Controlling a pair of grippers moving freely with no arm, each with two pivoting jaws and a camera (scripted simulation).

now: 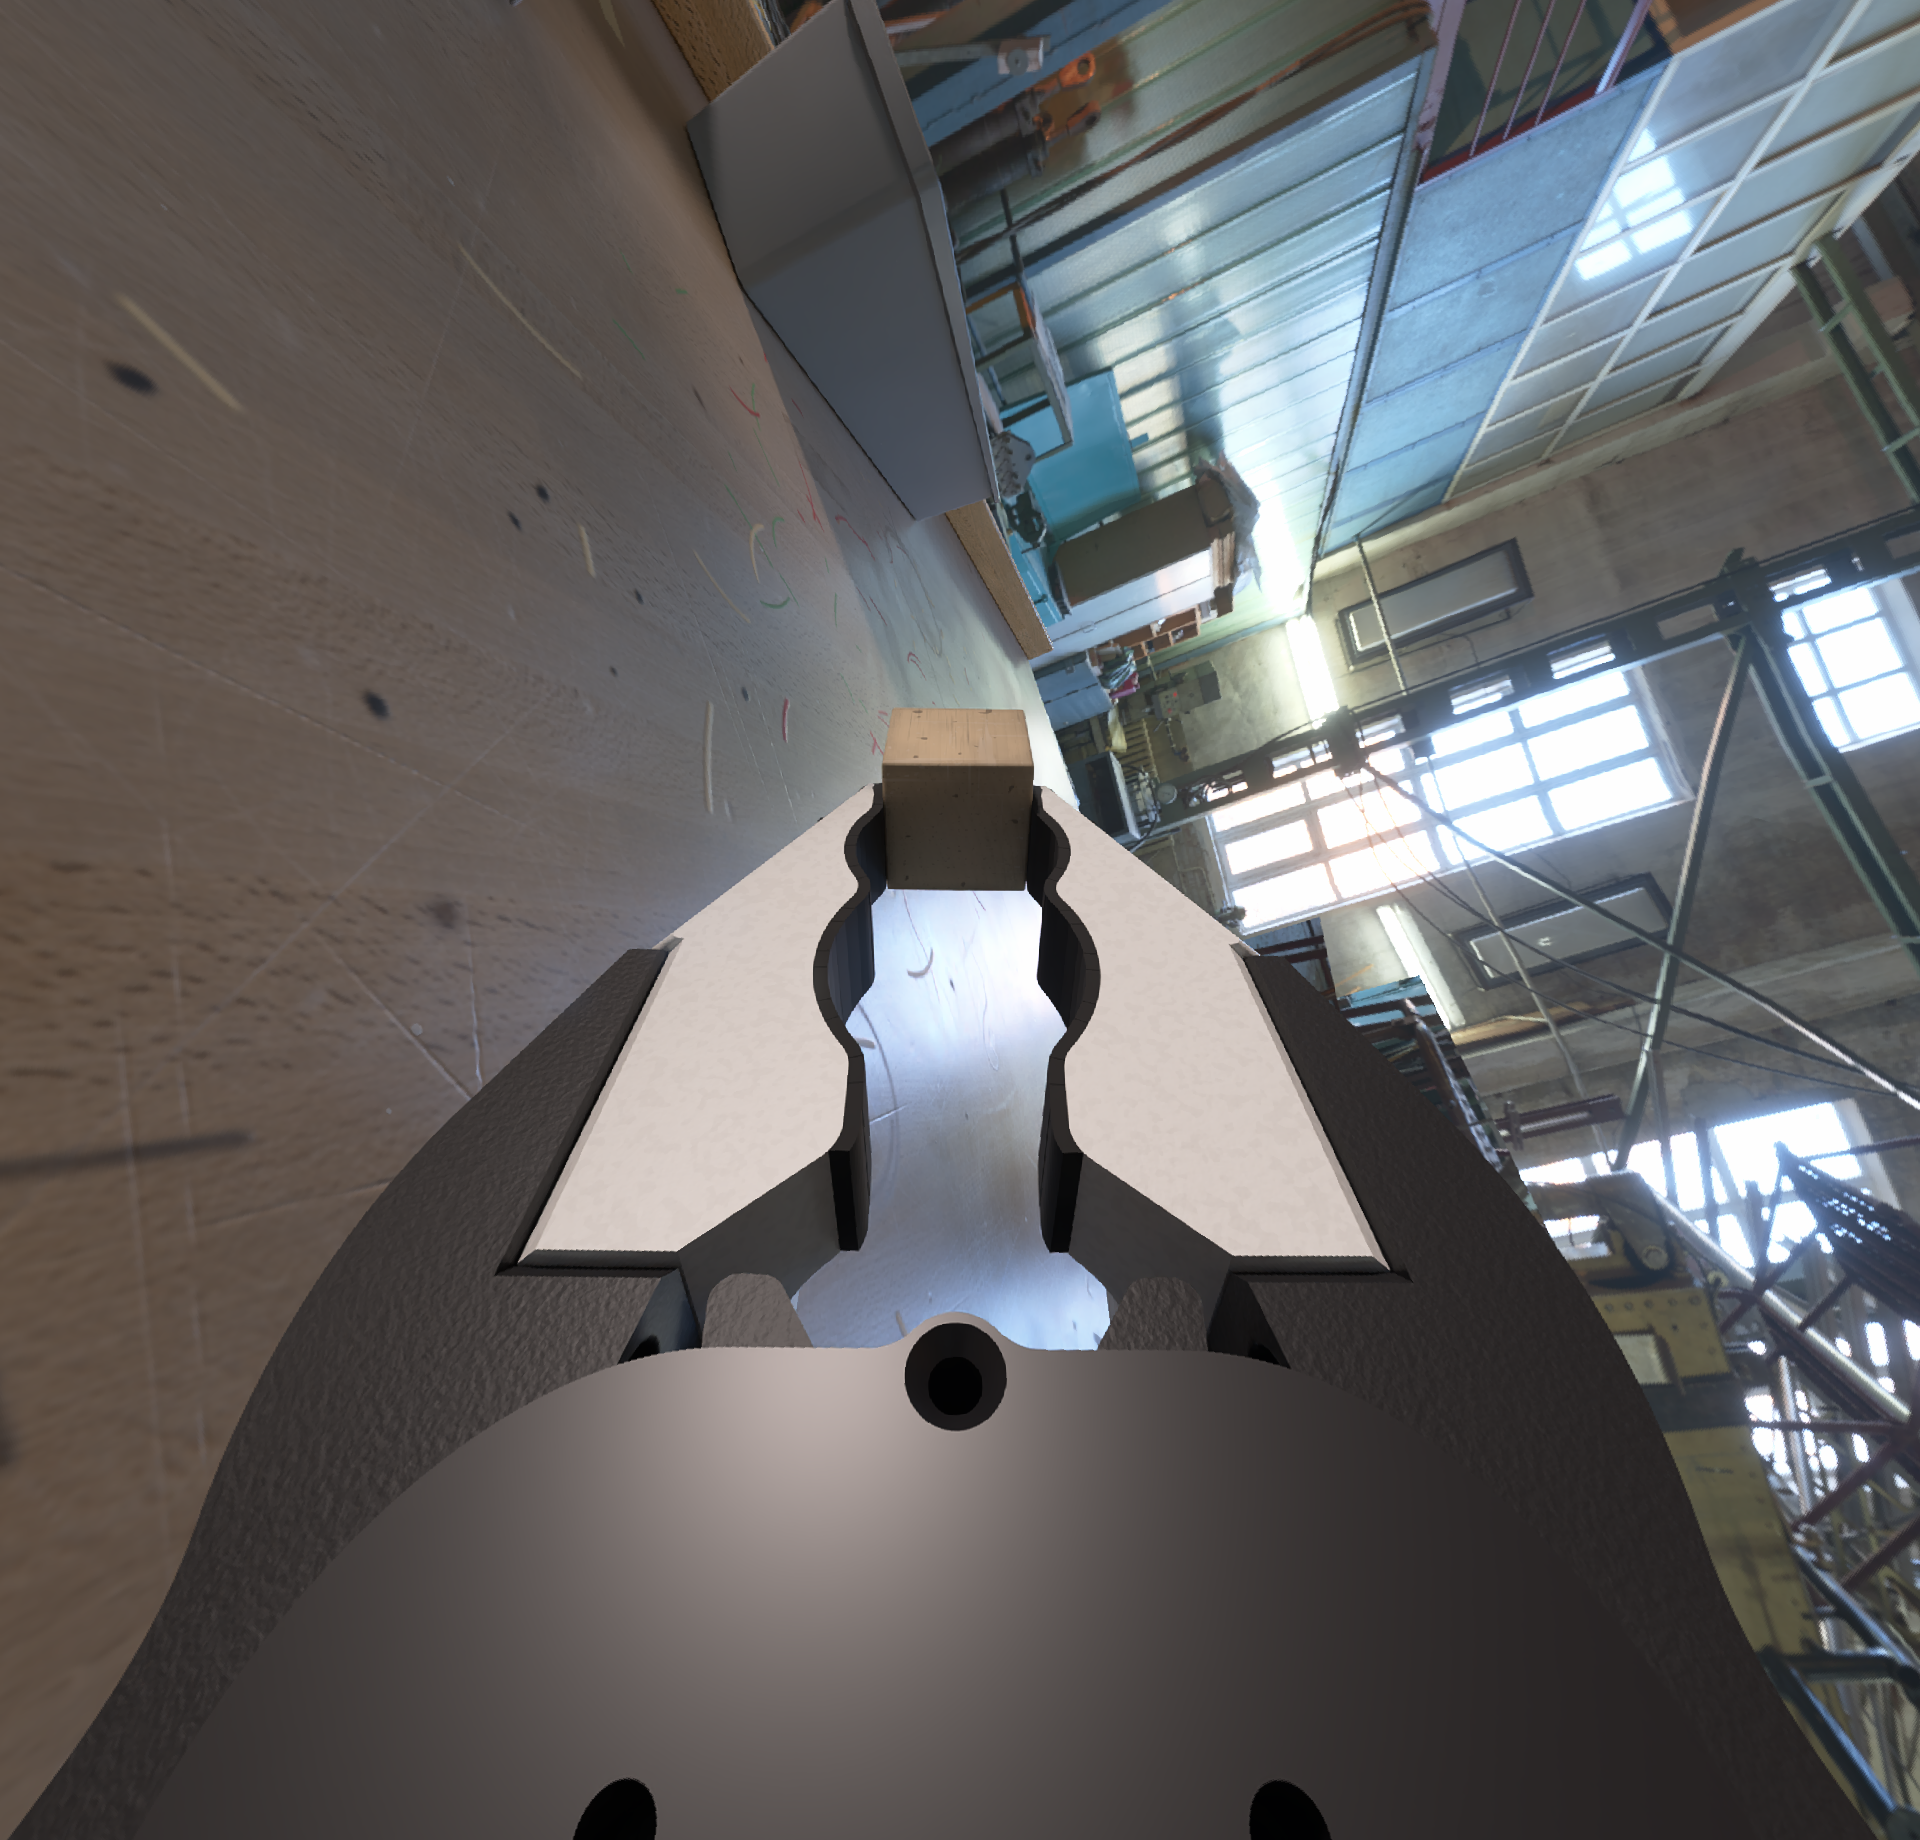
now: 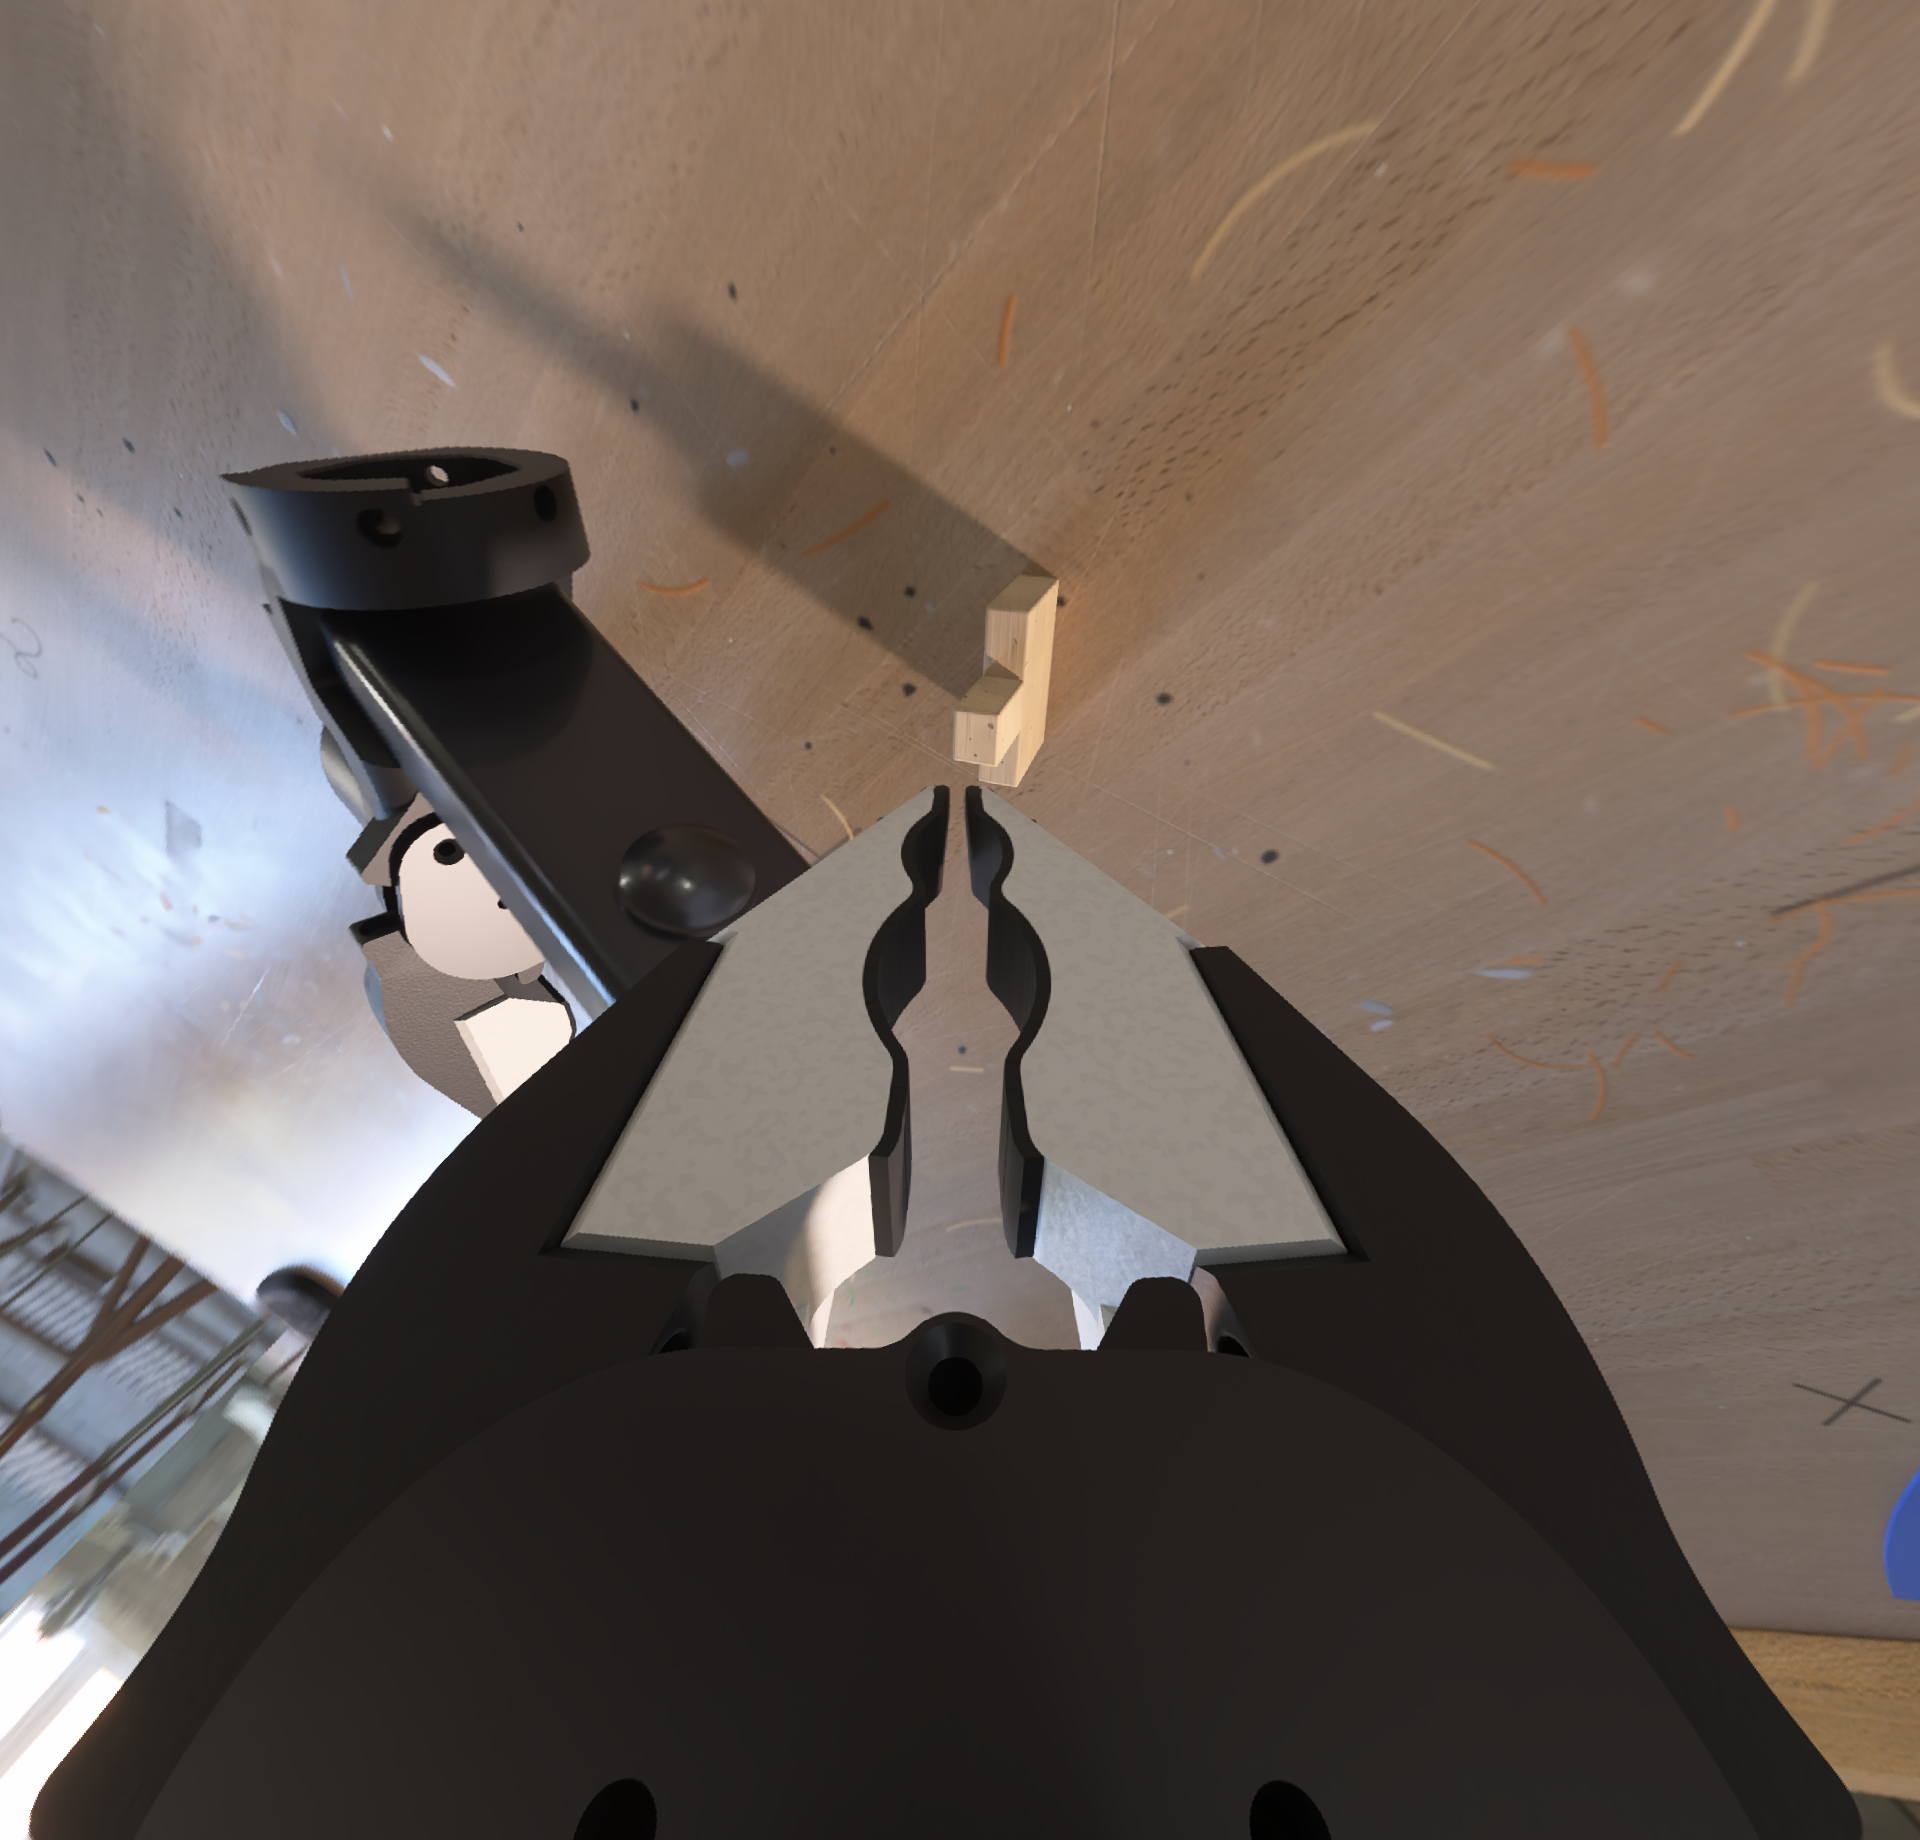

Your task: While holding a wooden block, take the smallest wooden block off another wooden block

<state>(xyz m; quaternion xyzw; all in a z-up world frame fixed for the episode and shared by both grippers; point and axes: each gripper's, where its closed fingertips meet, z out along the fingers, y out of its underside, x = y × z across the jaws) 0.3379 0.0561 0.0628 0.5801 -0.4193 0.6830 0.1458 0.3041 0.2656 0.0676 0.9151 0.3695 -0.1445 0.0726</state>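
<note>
Wooden block point(image 1: 956, 814) was clamped at left gripper point(image 1: 956, 824) tips.
Right gripper point(image 2: 958, 791) was nearly closed, empty, just short of stacked blocks point(image 2: 1013, 684) seen on scratched tabletop point(image 2: 1351, 440).

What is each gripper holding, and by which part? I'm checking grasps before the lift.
The left gripper clamps a wooden block by two opposite side faces, at its fingertips. The right gripper, nearly shut, holds nothing; the stacked blocks lie just beyond.
</note>
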